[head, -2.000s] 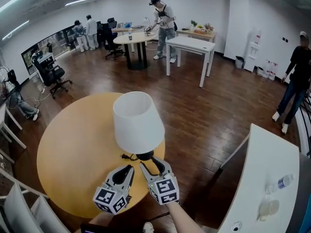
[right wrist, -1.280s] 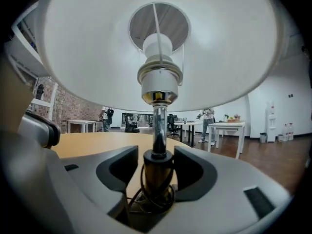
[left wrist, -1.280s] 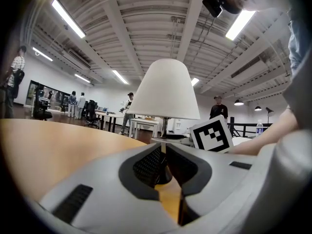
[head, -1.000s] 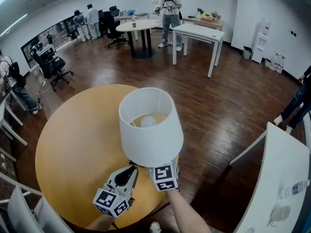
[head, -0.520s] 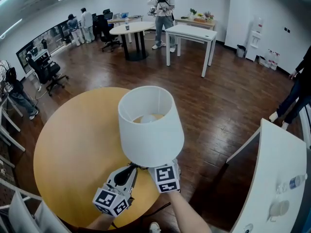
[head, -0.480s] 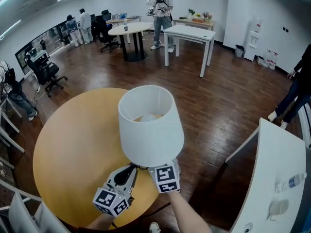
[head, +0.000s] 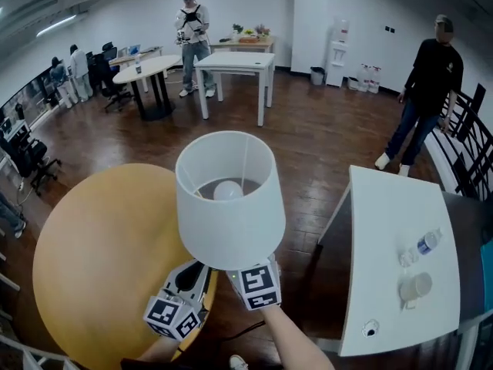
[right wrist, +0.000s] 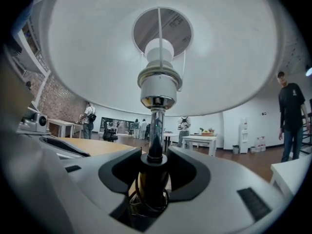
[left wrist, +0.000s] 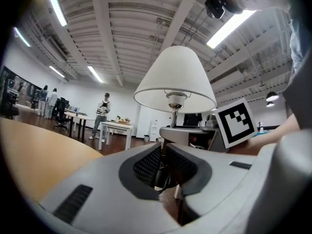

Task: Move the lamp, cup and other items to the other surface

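We now have the lamp (head: 229, 199) lifted clear of the round desk (head: 92, 253).
Right tool (right wrist: 153, 179) clenches its stem (right wrist: 155, 130), left tool (left wrist: 163, 172) pinches the cord (left wrist: 160, 180); the white desk (head: 385, 230), lower right, comes next.

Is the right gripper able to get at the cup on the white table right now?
Probably not: the right gripper is clamped on the lamp, and the cup lies well off.
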Tool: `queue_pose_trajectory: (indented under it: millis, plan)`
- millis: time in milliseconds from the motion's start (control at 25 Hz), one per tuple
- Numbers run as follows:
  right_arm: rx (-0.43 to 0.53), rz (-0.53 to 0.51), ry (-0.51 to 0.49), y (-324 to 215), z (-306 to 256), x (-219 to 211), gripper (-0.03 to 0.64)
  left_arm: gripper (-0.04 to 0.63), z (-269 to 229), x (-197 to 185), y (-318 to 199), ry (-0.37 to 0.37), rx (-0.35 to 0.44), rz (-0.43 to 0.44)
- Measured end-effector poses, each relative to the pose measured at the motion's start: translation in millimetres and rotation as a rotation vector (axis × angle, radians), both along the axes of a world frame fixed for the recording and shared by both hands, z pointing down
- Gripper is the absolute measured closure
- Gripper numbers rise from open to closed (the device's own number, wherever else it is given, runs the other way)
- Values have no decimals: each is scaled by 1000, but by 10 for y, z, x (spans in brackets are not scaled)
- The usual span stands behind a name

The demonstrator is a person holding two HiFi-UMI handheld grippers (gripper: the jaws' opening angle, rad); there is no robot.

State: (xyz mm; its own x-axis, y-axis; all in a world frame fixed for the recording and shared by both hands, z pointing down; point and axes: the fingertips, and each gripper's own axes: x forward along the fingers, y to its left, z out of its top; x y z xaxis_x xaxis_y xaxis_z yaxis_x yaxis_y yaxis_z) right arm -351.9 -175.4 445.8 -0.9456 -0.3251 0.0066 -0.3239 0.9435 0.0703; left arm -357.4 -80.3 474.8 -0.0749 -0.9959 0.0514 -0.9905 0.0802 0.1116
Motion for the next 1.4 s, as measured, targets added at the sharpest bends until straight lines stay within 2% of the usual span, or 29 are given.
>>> queue_pose_trajectory:
  millis: [280,520,1040,1240,1400]
  plan:
    - [46,232,30,-420,-162,1451,456,552,-108,1150,-600,20,31,229]
    - [30,468,29,-593,-190,2852,456,552,-106,2273,-912,48,37,439]
    - [-3,930,31,-219,-88,5523,456,552,-160,4666,-1144,55,42,874]
    - [-17,1033,44,-109,21,6299,456,552,-129,5439,-1171,60,43,975]
    - [-22,1075,51,-156,122,6737,456,552,-80,5873,-1246,55,40,1022]
